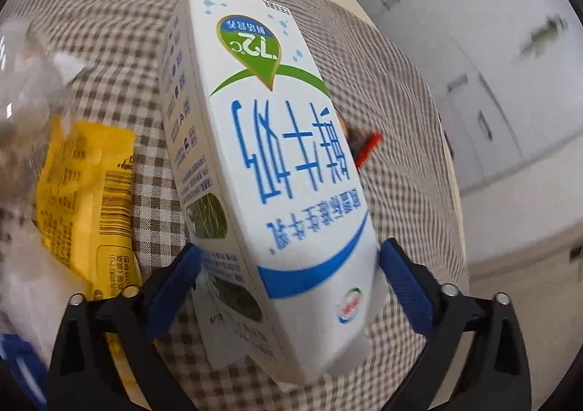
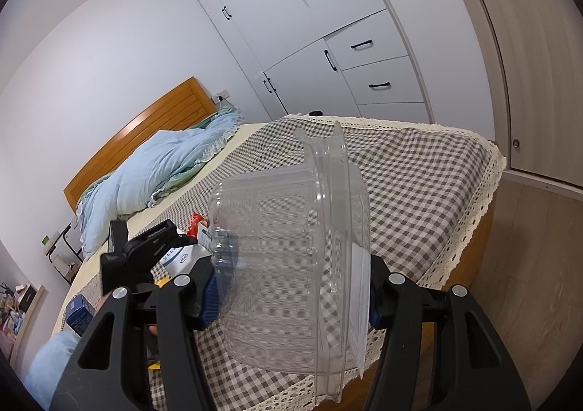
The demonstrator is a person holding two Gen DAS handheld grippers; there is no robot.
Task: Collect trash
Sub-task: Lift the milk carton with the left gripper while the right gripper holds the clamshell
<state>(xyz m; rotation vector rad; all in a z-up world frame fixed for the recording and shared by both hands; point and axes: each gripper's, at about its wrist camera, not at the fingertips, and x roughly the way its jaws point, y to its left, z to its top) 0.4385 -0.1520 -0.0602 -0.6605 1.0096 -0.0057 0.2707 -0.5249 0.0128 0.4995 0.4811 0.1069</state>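
One milk carton lies lengthwise between the left gripper's wide-open blue pads, pointing away.
Right gripper clamps the clear plastic container, so the left is nearer.

Checked bedspread — milk carton, yellow wrapper on it.
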